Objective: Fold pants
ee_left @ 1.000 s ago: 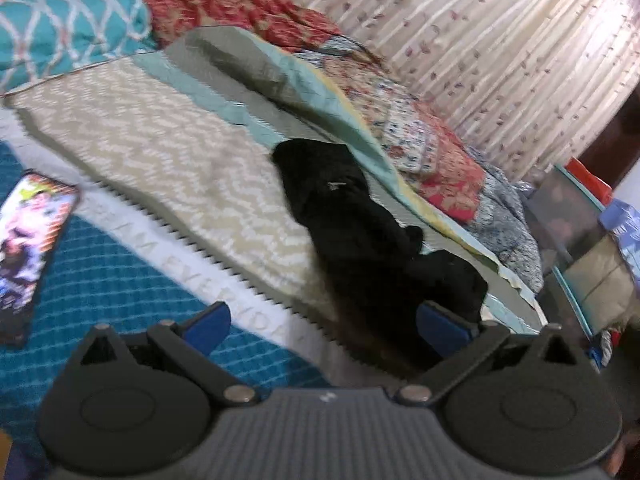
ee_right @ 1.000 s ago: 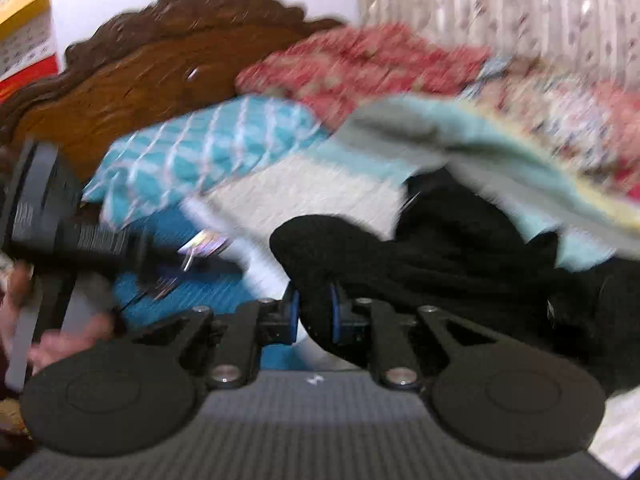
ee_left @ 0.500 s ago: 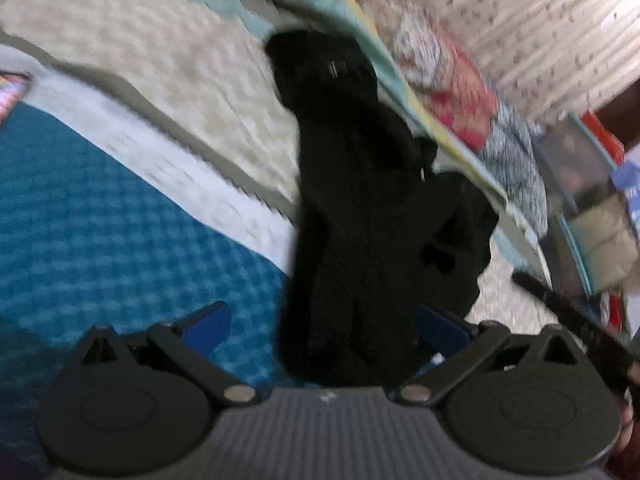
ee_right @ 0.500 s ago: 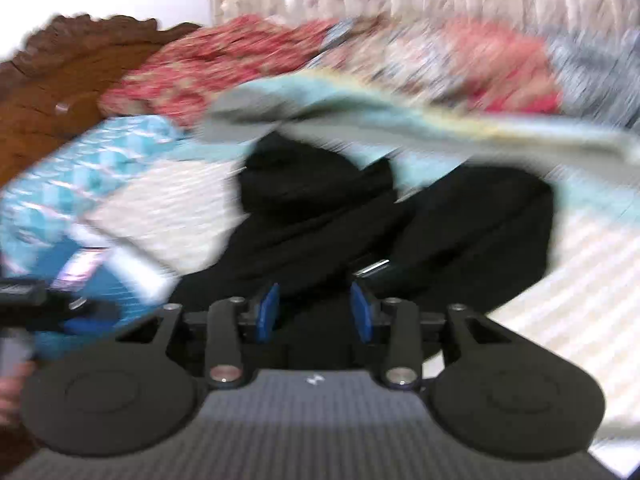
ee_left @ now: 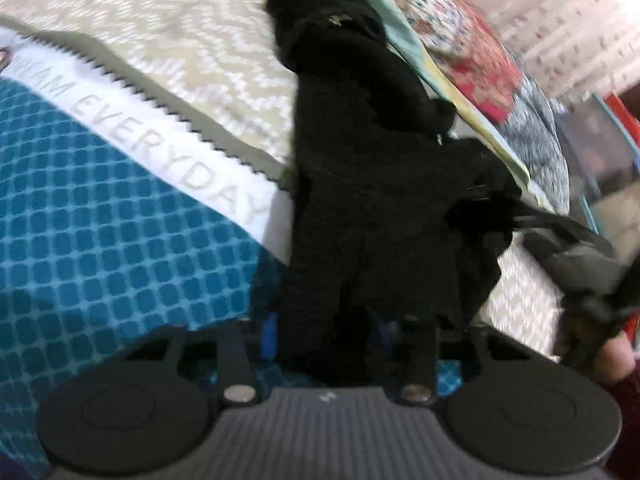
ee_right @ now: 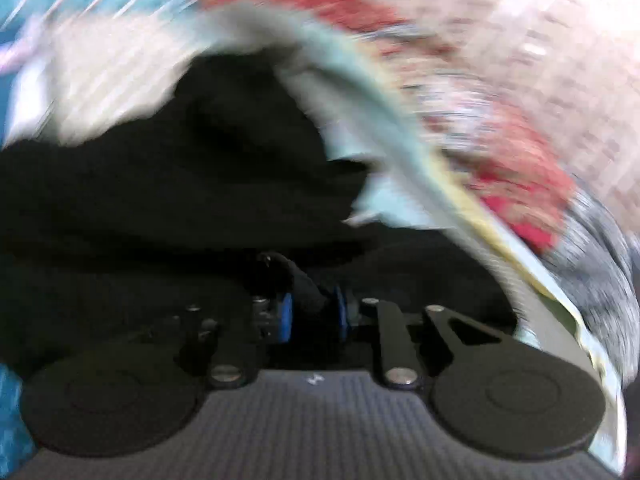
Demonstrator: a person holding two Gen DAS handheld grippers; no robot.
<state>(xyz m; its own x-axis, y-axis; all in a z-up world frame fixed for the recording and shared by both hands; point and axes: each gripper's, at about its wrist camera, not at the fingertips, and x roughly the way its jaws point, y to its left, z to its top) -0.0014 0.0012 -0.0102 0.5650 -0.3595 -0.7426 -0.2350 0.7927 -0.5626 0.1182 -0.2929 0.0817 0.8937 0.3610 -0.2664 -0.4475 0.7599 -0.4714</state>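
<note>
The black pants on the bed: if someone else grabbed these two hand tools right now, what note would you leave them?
Left gripper: closed partway around the near end of the black pants; whether it truly pinches is hard to tell.
Right gripper: shut on a bunch of the pants' fabric; that view is badly blurred.
Pants: lying rumpled and stretched lengthwise across the patterned bedspread, beside a heap of quilts.
Done: both ends taken up.
Left: probably spread the pants flat, lay one leg over the other, then fold. No neat fold shows yet.
</note>
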